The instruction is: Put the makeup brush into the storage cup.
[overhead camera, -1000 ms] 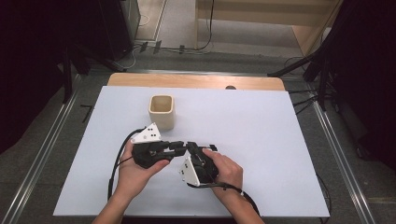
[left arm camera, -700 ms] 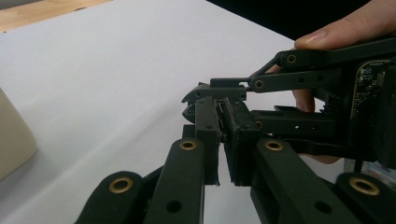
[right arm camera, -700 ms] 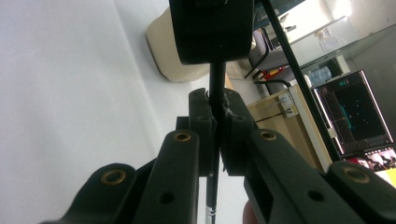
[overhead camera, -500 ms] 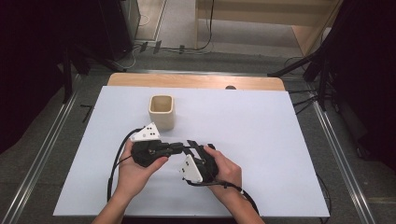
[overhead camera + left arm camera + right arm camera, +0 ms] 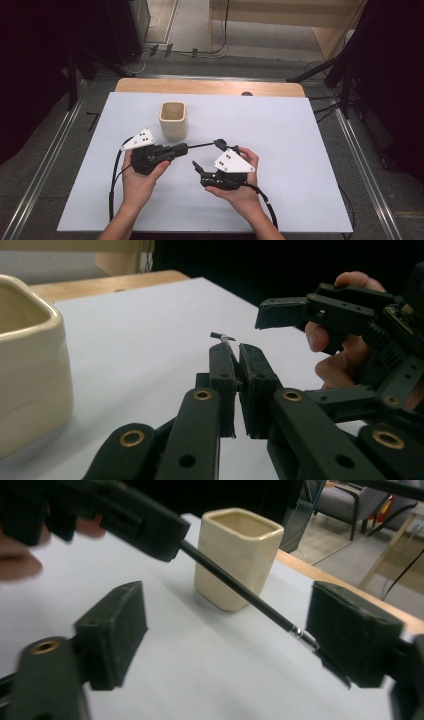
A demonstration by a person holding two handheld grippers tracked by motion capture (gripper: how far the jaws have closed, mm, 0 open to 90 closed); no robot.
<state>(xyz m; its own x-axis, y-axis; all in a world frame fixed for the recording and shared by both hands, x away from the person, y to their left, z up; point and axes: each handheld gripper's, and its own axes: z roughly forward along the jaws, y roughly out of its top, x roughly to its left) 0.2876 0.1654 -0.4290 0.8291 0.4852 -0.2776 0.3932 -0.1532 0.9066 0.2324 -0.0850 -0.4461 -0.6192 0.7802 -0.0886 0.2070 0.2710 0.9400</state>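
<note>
A thin black pen-like stick [image 5: 200,145] lies level above the table, and my left gripper [image 5: 182,148] is shut on its left end. In the left gripper view the jaws [image 5: 238,352] are pressed together, with the stick's far tip [image 5: 222,336] poking out above them. My right gripper [image 5: 208,154] is wide open just to the right, one jaw near the stick's far tip. In the right gripper view the stick [image 5: 240,592] runs slantwise between the spread jaws of that gripper [image 5: 232,630], close to the right one. A cream square cup [image 5: 173,120] stands upright behind the left gripper.
The white table top [image 5: 300,150] spreads out to the right and front. Its wooden far edge [image 5: 210,86] lies beyond the cup [image 5: 240,555]. Metal rails run along both sides on the floor. Cables trail from both grippers towards the person.
The two grippers were close together; the right one has drawn back to the right and its jaws now stand wide apart. The stick now shows between them. The left hand hardly moved.
</note>
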